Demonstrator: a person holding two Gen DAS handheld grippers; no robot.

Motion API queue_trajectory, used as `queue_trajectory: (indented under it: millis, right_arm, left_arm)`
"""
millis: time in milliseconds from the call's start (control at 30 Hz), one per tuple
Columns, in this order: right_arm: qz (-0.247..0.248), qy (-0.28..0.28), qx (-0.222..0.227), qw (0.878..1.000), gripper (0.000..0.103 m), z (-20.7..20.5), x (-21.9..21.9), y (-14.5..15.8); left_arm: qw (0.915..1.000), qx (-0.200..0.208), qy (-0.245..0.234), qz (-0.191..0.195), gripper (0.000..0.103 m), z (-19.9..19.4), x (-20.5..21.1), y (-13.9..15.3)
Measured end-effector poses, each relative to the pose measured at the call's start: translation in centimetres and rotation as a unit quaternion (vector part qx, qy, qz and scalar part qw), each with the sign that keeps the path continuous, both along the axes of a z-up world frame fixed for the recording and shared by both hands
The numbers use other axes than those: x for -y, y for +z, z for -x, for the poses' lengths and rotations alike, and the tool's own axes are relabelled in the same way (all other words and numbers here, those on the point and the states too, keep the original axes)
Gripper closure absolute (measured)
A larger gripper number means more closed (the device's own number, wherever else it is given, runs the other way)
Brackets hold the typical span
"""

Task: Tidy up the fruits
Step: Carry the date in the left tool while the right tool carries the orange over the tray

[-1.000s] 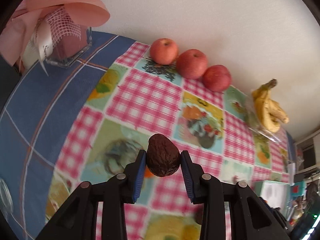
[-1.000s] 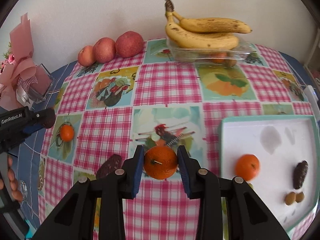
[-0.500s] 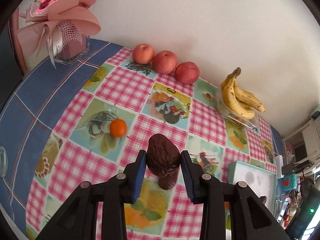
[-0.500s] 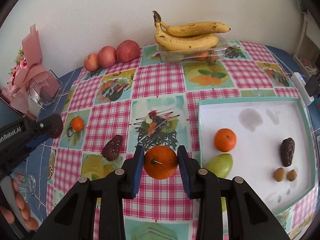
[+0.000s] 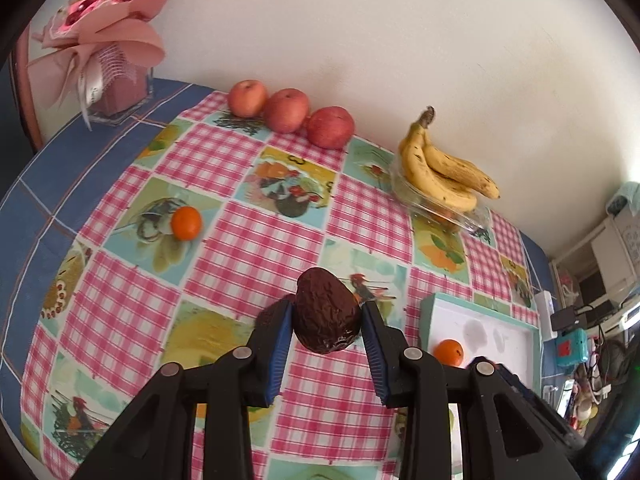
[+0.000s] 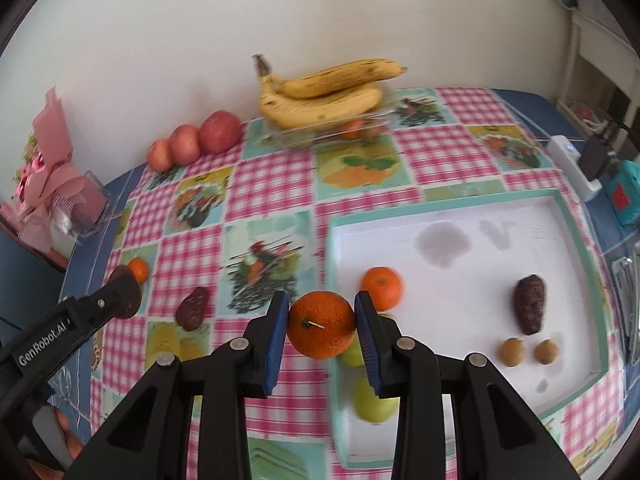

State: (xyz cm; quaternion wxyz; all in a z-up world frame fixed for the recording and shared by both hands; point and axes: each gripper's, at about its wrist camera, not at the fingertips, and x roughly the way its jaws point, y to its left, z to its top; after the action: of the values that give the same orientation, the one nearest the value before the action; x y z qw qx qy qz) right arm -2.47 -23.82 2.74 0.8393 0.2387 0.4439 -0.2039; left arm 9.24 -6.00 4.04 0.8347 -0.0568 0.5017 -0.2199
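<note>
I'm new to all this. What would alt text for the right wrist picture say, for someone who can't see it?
Black tongs grip an orange above a checked tablecloth, at the near left edge of a white tray. The tray holds another orange, green fruit, a dark avocado and two small brown fruits. Bananas and apples line the wall.

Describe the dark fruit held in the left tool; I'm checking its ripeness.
The wrinkled dark-brown avocado is pear-shaped, its skin pebbly, shrivelled and slightly glossy near the broad end. It is held above the checked tablecloth, narrow end pointing away from the camera, clamped between the blue pads of the left tool, which touch both its sides. Nothing else touches it.
</note>
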Motion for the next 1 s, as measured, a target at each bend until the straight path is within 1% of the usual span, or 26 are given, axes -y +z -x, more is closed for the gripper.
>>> queue_trajectory:
  millis: [200,367,600,800,1000]
  right_arm:
    - [-0.008,-0.041,0.0,0.999,0.068,2.3,3.3,-0.3]
    - [-0.006,-0.079,0.004,0.997,0.068,4.6,5.7,-0.2]
    - [-0.007,-0.109,0.012,0.994,0.068,6.9,8.1,0.2]
    - [-0.01,-0.133,0.009,0.991,0.068,8.2,9.7,0.0]
    - [-0.011,-0.147,0.005,0.989,0.068,9.1,10.8,-0.3]
  left_arm:
    - [0.9997,-0.001,-0.023,-0.006,0.066,0.8,2.2,-0.5]
    - [0.9989,0.01,-0.045,-0.011,0.066,1.7,3.7,0.0]
    - [0.997,0.021,-0.073,-0.016,0.066,3.1,5.6,0.5]
    - [0.9928,0.042,-0.11,-0.024,0.066,5.1,8.2,0.9]
    - [0.9851,0.057,-0.16,-0.031,0.066,7.5,11.3,0.9]
